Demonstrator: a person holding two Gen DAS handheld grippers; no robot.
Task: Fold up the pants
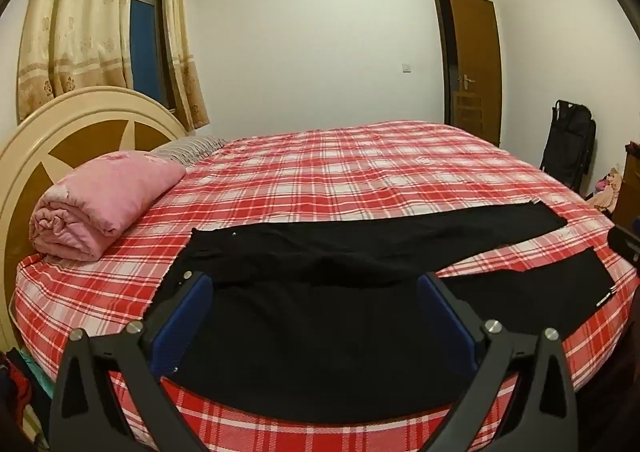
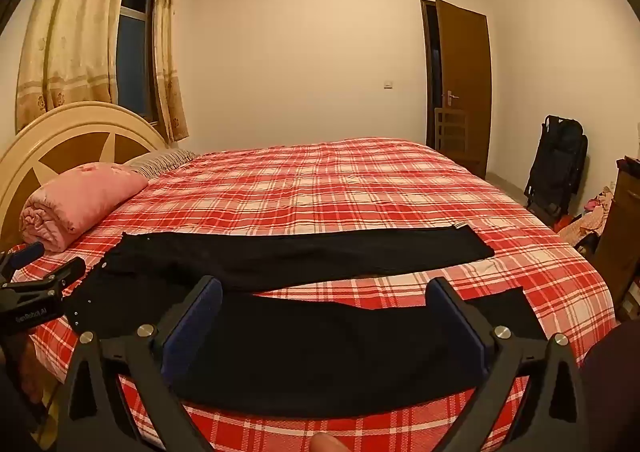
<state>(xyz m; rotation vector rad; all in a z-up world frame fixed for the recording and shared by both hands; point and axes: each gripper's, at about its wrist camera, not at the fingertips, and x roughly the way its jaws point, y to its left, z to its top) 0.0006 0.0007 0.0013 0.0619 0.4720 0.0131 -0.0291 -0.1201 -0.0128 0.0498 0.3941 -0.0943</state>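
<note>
The black pants (image 1: 360,248) lie unfolded ahead of both wide-open, empty grippers, left gripper (image 1: 316,284) and right gripper (image 2: 326,288), so every fold remains.

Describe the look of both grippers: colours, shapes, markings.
Both match. The left gripper has black angular linkage arms with round silver bolts and flat blue pads lining its fingers. The right gripper shows the same black frame, silver bolts and blue pads. Seen from the right wrist camera, the left gripper's black body carries small white lettering, too blurred to read.
</note>
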